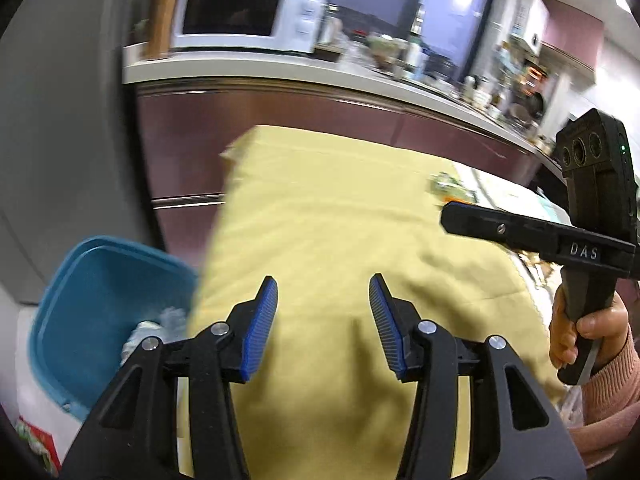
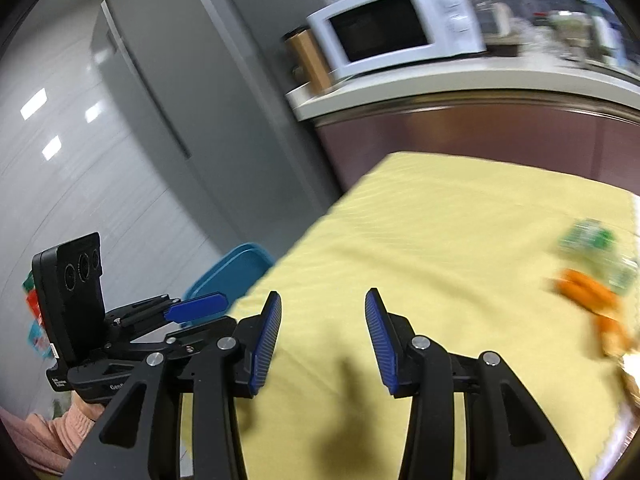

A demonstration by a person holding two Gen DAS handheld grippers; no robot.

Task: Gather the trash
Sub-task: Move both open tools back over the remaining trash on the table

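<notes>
Both your left gripper and right gripper hover with jaws parted and empty over the yellow-clothed worktop, crumpled green-and-orange wrapper trash lying ahead-right, blue plastic bin lower-left.

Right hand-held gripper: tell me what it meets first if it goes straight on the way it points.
The right hand-held gripper is open, empty, and aimed down at the yellow tablecloth. Bare cloth lies ahead, so it would probably meet that first. The blurred orange and green trash lies off to the right; depth is uncertain.
</notes>
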